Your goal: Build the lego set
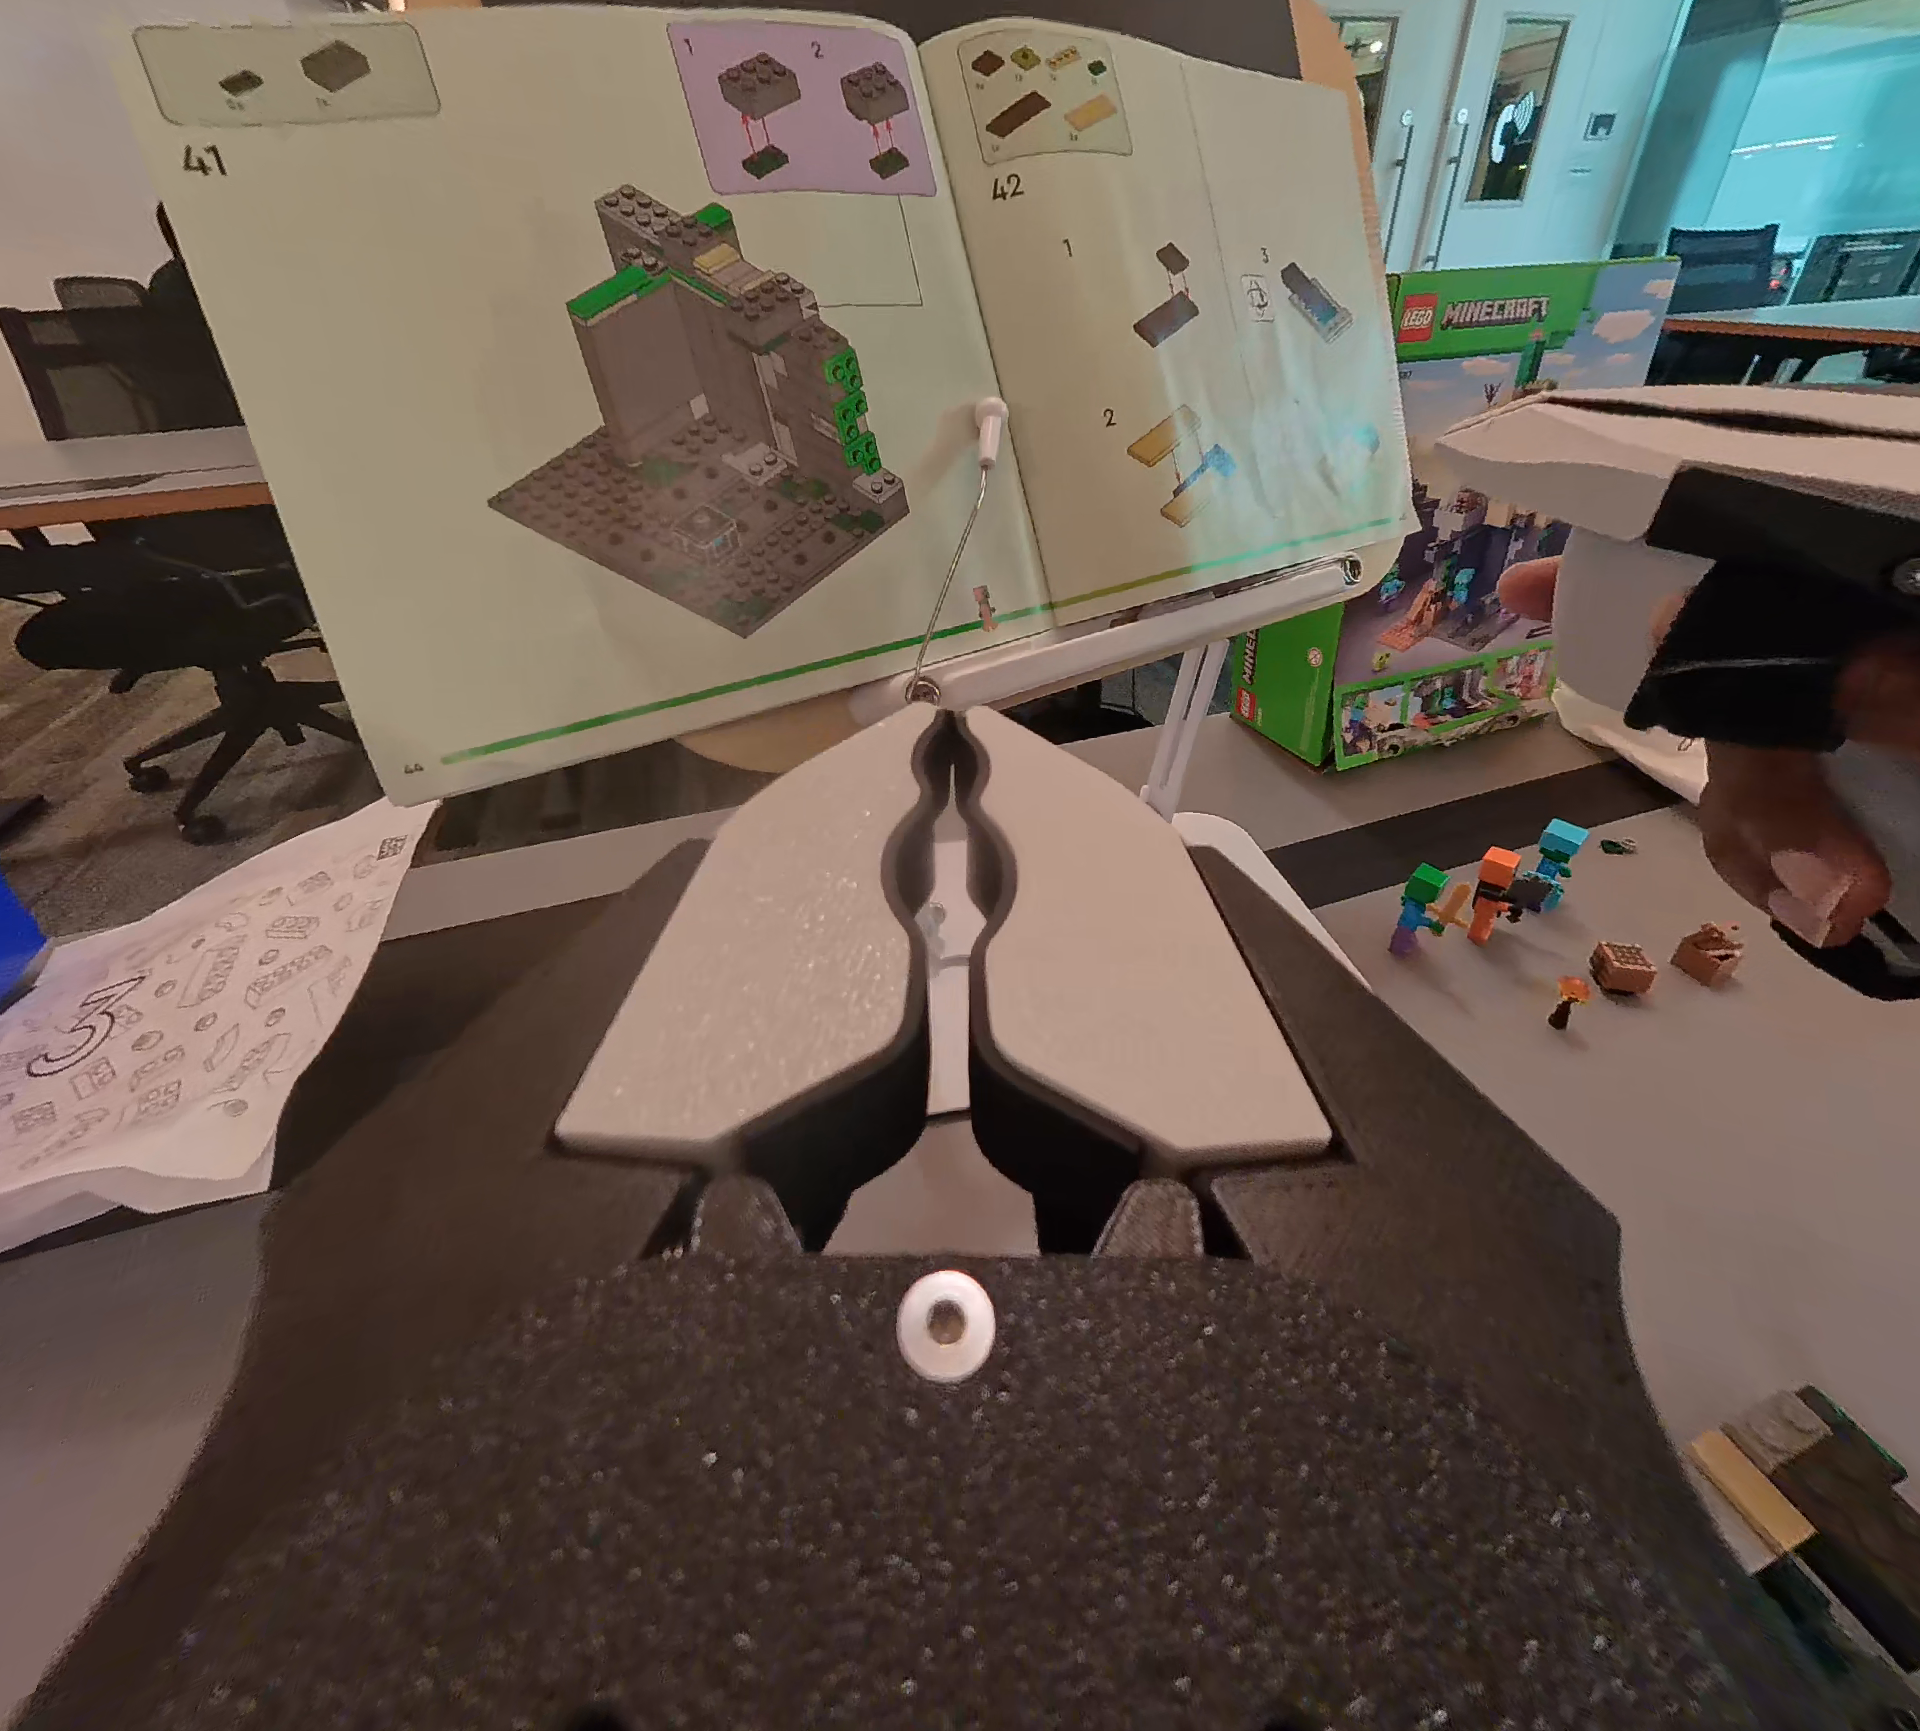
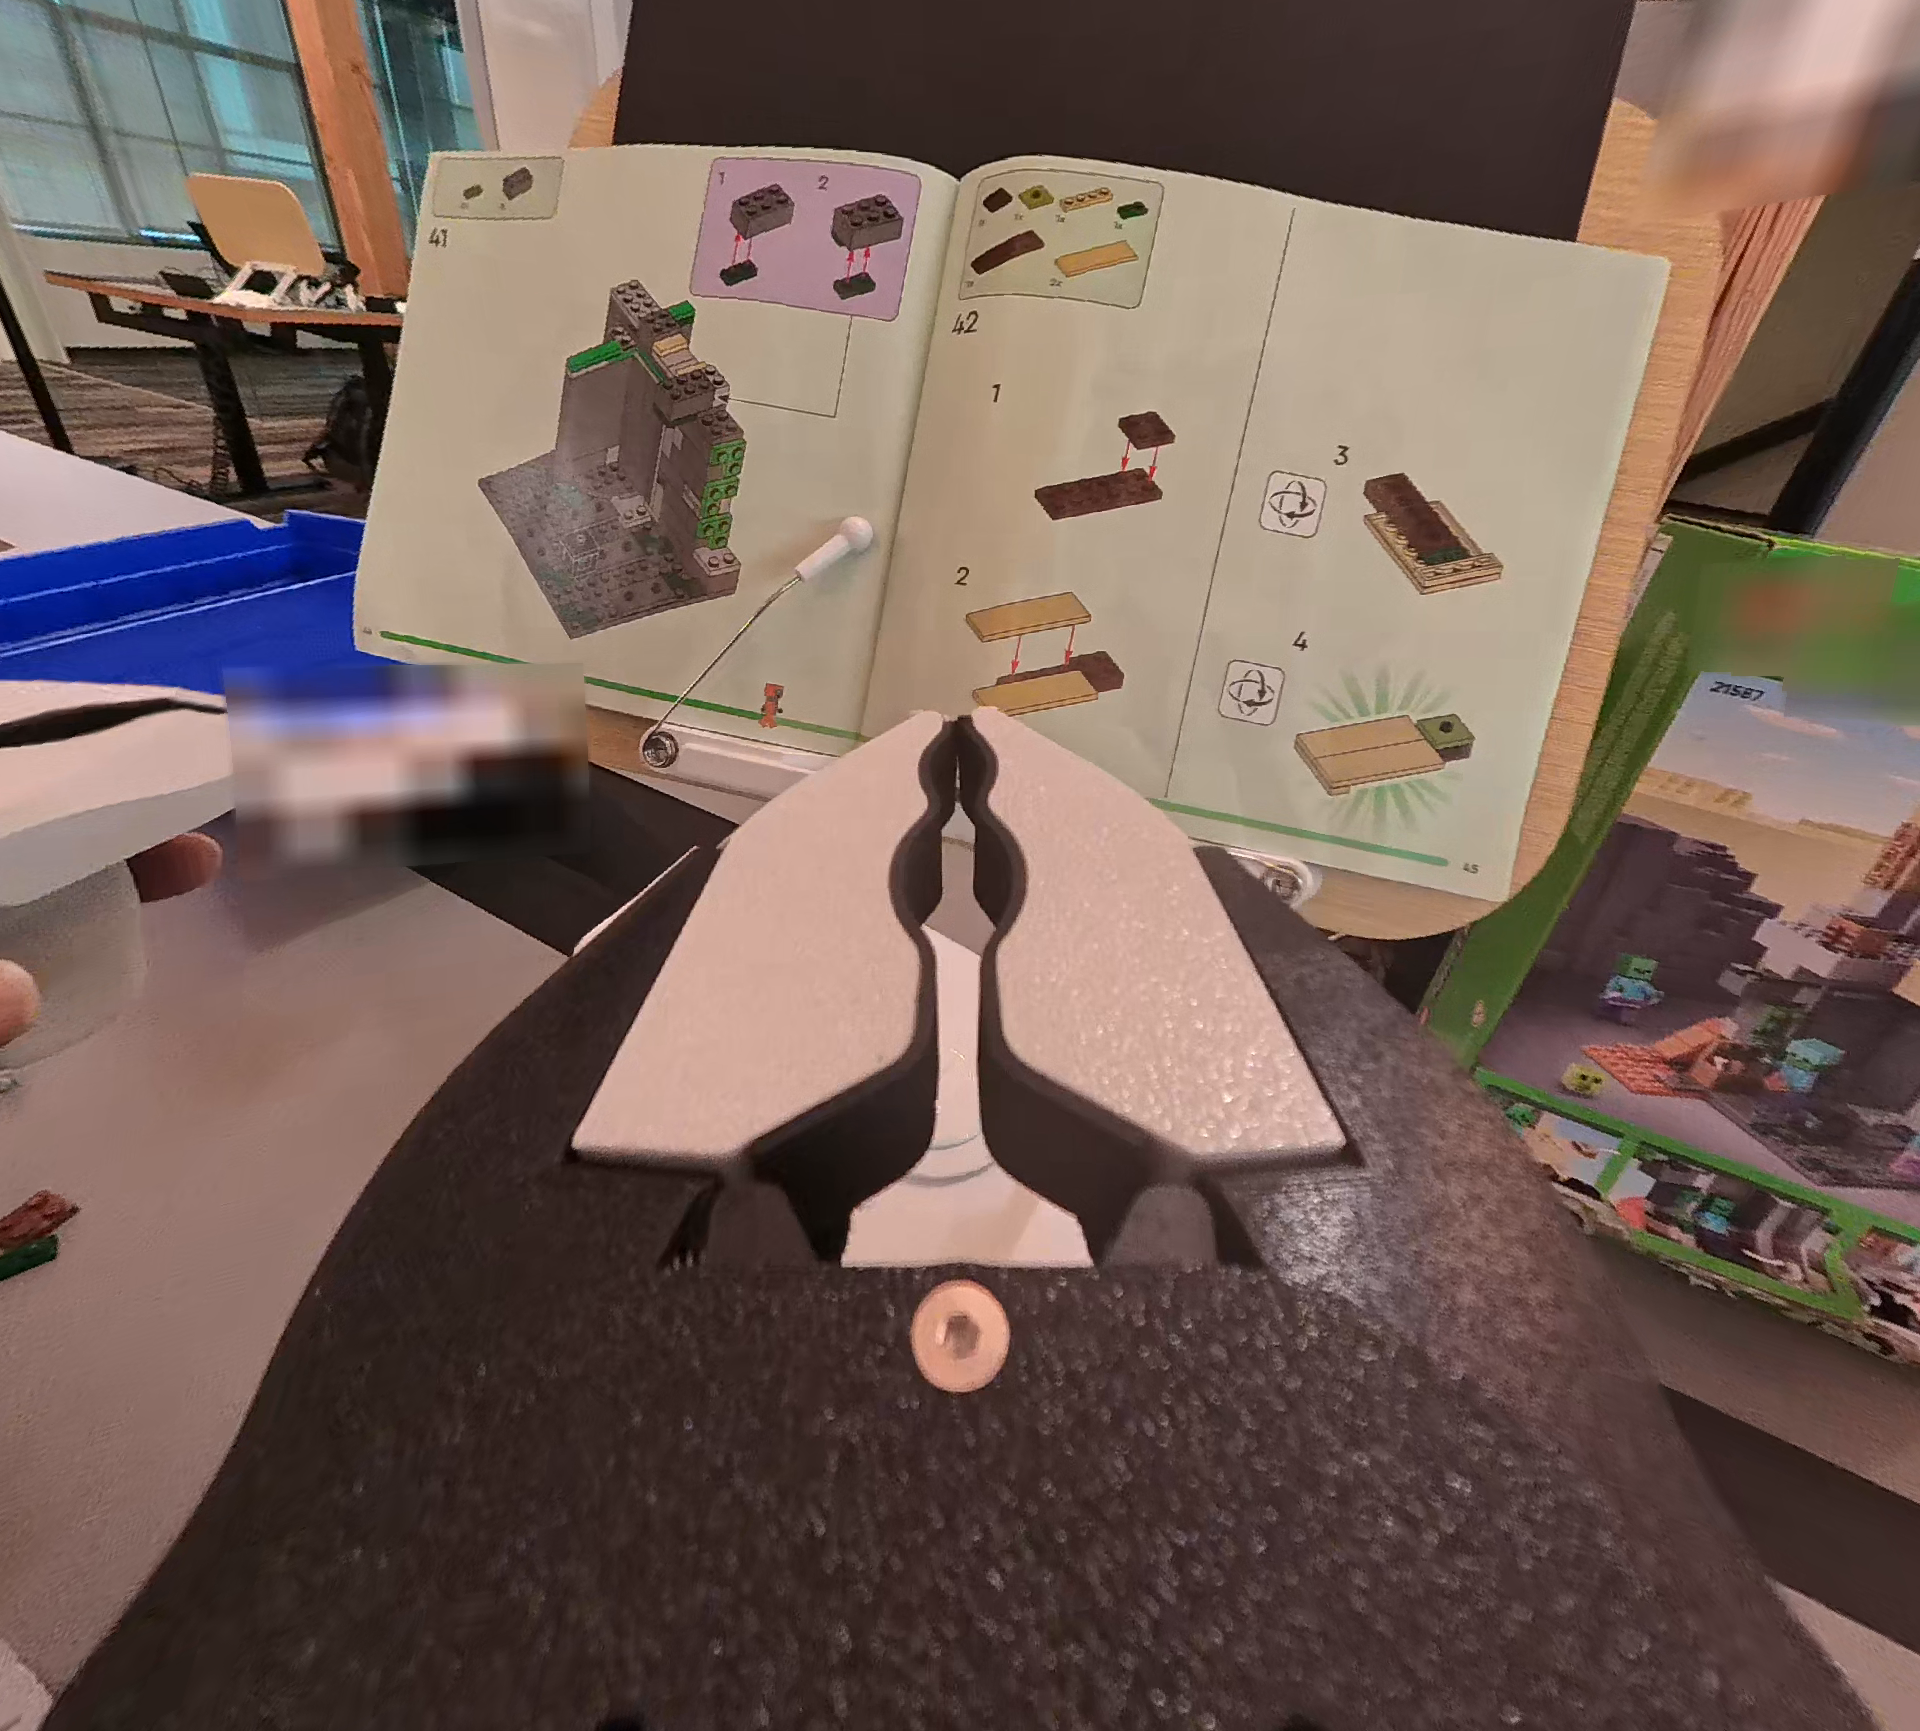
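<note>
The open instruction booklet (image 1: 665,393) stands on a white stand straight ahead and also shows in the right wrist view (image 2: 1039,486). My left gripper (image 1: 948,720) is shut and empty, its tips level with the booklet's lower edge. My right gripper (image 2: 954,725) is shut and empty, pointing at the booklet's right page. The right gripper also shows at the right of the left wrist view (image 1: 1704,476), held by a hand. Three small figures (image 1: 1486,892) and small brown builds (image 1: 1662,959) stand on the grey table. Loose tan and dark plates (image 1: 1787,1494) lie at lower right.
The green set box (image 1: 1455,538) stands behind the figures and fills the right of the right wrist view (image 2: 1714,1006). A white printed paper bag (image 1: 177,1006) lies at left. A blue tray (image 2: 177,580) sits left of the booklet. Office chairs and desks stand beyond. Across from one pair of fingers to the other is roughly 15 cm.
</note>
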`<action>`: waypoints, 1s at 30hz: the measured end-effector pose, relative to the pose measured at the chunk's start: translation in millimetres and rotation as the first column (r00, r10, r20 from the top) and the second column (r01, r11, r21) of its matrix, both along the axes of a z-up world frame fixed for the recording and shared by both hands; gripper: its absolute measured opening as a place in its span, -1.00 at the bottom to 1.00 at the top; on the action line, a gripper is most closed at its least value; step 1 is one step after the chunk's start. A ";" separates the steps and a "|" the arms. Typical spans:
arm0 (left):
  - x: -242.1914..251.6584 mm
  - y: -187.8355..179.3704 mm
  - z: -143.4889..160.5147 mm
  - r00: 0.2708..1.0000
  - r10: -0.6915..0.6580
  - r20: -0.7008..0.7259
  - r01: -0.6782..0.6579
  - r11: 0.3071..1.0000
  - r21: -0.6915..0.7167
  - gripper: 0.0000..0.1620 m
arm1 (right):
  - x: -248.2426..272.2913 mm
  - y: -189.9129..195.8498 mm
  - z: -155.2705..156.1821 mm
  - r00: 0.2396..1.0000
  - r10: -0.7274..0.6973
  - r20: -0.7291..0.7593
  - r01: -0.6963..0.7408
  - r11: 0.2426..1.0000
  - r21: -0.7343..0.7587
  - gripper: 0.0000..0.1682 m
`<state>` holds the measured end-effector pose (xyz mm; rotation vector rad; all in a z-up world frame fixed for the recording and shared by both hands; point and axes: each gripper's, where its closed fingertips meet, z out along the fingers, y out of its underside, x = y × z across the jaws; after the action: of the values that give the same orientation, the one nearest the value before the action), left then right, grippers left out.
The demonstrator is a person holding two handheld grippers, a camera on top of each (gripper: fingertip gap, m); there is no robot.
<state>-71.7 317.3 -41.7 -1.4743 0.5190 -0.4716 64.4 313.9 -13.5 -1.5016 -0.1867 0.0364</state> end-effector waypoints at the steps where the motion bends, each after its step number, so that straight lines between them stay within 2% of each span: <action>1: -0.2 -0.5 1.2 1.000 -0.001 0.002 0.001 1.000 0.003 -1.00 | -1.1 -0.2 -0.4 1.000 0.003 0.001 -0.003 1.000 -0.001 -1.00; 19: -9.8 -4.4 12.1 1.000 -0.013 0.026 0.013 1.000 0.019 -1.00 | -12.2 8.0 -14.7 0.999 0.010 0.049 -0.010 1.000 -0.016 -1.00; 23: -7.4 -4.8 11.1 0.999 -0.033 0.022 0.032 0.999 0.011 -1.00 | -14.4 16.1 1.5 0.999 0.031 0.045 -0.032 0.999 0.029 -1.00; 30: 4.3 -8.0 4.4 0.996 -0.084 0.007 0.084 0.996 -0.003 -1.00 | -10.4 57.1 56.9 0.988 0.072 0.135 -0.080 0.995 0.053 -1.00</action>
<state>-67.4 309.2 -37.3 -1.4574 0.5769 -0.5440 54.0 371.0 43.4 -1.4389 -0.3493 -0.0077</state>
